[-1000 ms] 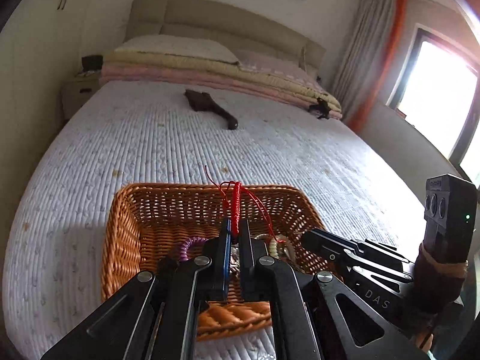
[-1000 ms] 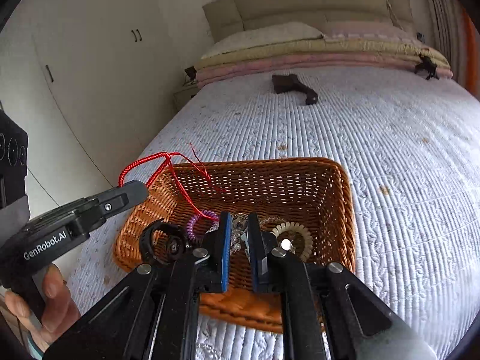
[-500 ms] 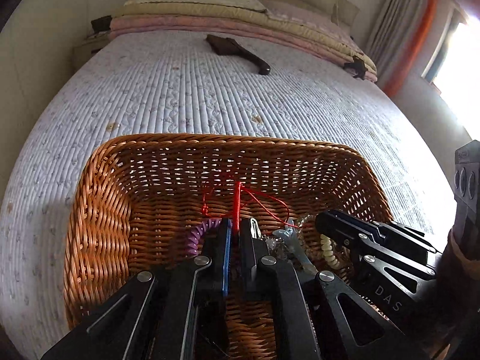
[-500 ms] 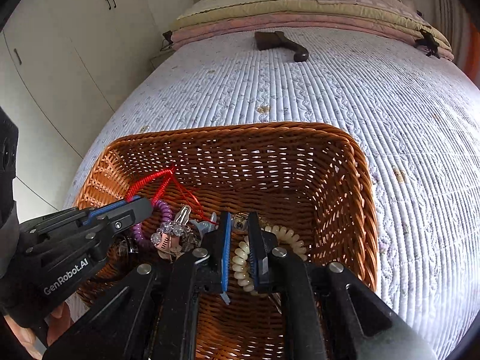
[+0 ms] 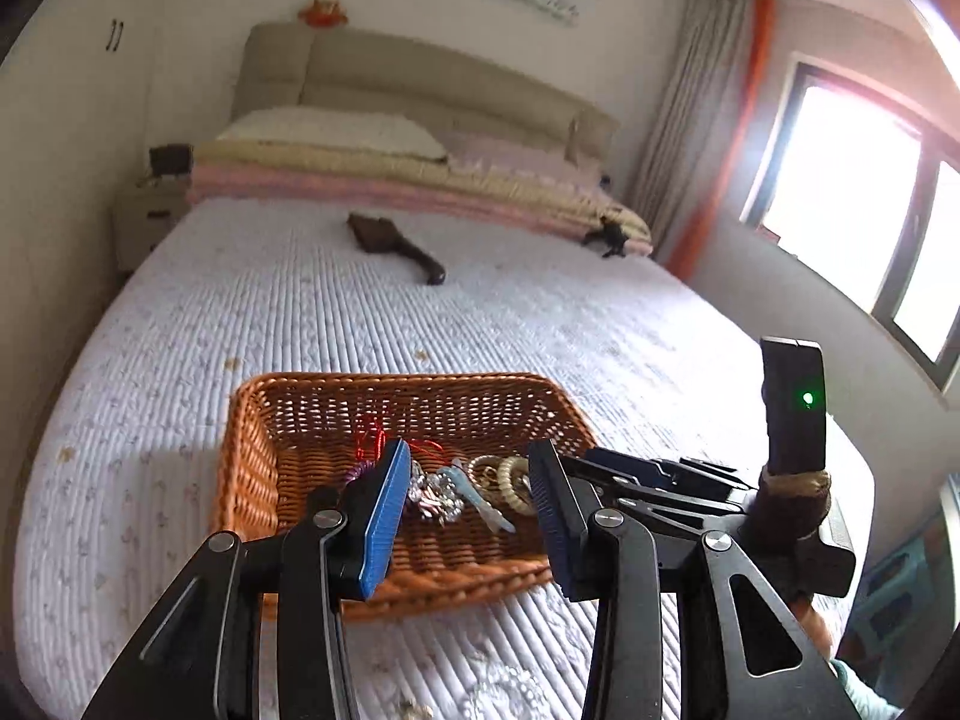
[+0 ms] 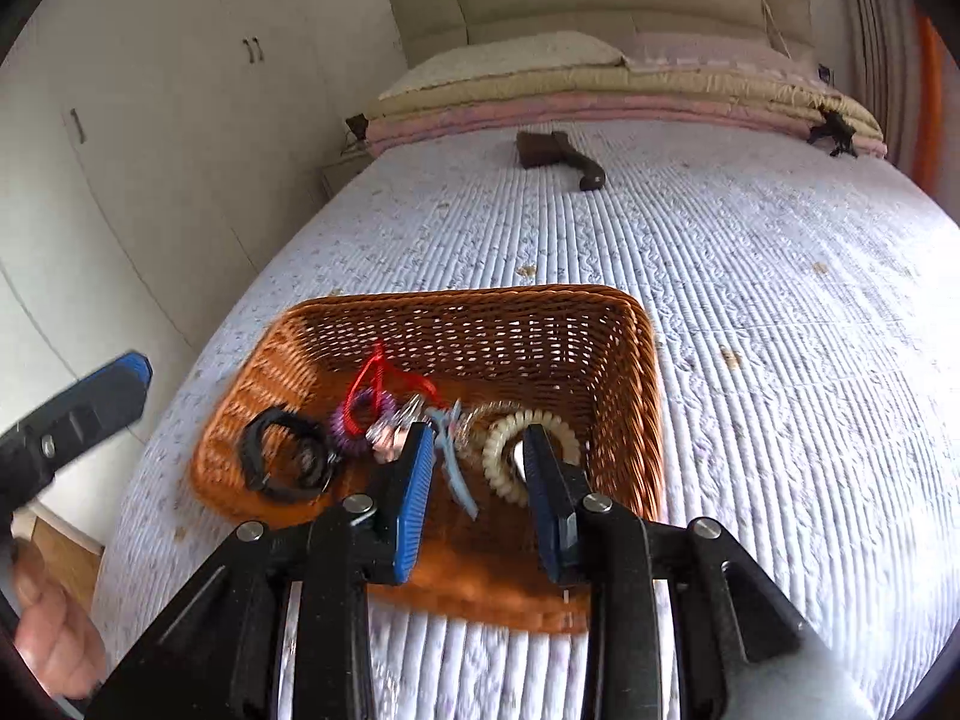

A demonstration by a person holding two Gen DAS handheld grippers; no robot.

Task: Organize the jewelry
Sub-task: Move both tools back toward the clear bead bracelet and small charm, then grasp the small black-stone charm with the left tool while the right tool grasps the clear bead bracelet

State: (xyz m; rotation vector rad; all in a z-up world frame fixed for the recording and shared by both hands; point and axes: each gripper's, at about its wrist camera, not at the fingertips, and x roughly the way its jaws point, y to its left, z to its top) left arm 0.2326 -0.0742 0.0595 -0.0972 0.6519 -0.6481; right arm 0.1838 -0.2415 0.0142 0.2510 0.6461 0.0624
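A brown wicker basket [image 5: 252, 480] [image 6: 636, 372] sits on the bed. Inside lie a red cord bracelet [image 6: 384, 378] [image 5: 369, 441], a purple coil hair tie [image 6: 351, 420], a black ring-shaped band [image 6: 282, 456], a cream coil bracelet [image 6: 510, 438] [image 5: 510, 480], a light blue clip [image 6: 456, 462] and a sparkly piece [image 5: 435, 495]. My left gripper [image 5: 468, 480] is open and empty, above the basket's near side. My right gripper [image 6: 477, 456] is open and empty over the basket's near part.
The quilted white bedspread [image 6: 780, 360] stretches around the basket. A dark brown hairbrush [image 6: 558, 159] lies further up the bed, near the stacked pillows and blankets [image 6: 600, 96]. Some beaded jewelry [image 5: 510, 690] lies on the bed just below the left gripper. Wardrobe on the left, window on the right.
Both grippers opened and pulled back up from the basket. The left one let go of the red cord bracelet, which now lies in the basket.
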